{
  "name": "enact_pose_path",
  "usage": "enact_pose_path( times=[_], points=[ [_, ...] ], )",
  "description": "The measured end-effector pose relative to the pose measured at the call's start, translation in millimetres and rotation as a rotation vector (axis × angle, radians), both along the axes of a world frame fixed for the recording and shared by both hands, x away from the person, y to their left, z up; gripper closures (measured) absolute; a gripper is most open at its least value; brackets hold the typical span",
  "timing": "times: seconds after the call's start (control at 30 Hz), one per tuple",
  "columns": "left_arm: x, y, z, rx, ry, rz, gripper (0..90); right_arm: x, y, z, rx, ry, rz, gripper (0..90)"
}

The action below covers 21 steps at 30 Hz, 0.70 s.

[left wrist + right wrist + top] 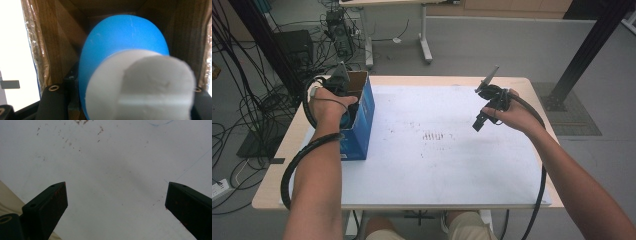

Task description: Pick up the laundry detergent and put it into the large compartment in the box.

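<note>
We see the left gripper (343,95) reaching into the open blue cardboard box (362,122) at the table's (452,195) left edge, clenched on a blue-and-white foam piece (130,75) inside it; the right gripper (116,205) hangs released above the white mat (112,157), jaws wide apart.

At the left of the frame we see the left gripper (343,95) reaching into the open top of a blue cardboard box (362,125) that stands near the left edge of the desk (437,165). At the right, the right gripper (484,107) hangs above the white desk surface, well apart from the box, its fingers pointing down and left. Faint reddish specks (432,135) mark the middle of the desk.
</note>
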<state>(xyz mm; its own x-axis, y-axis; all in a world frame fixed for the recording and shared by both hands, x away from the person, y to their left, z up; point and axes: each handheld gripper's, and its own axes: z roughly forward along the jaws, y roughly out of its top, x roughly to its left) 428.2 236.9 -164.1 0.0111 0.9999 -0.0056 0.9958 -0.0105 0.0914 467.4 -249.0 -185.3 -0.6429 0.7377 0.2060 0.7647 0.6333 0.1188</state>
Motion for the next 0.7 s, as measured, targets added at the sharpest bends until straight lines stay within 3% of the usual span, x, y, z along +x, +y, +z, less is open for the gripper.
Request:
enact_pose_path(
  times=[0.7],
  points=[
    [-3.7,0.4,9.0,-0.005,-0.009,-0.010,32.1,-1.5,1.6,0.0,0.004,-0.004,0.001,4.3]
  ],
)
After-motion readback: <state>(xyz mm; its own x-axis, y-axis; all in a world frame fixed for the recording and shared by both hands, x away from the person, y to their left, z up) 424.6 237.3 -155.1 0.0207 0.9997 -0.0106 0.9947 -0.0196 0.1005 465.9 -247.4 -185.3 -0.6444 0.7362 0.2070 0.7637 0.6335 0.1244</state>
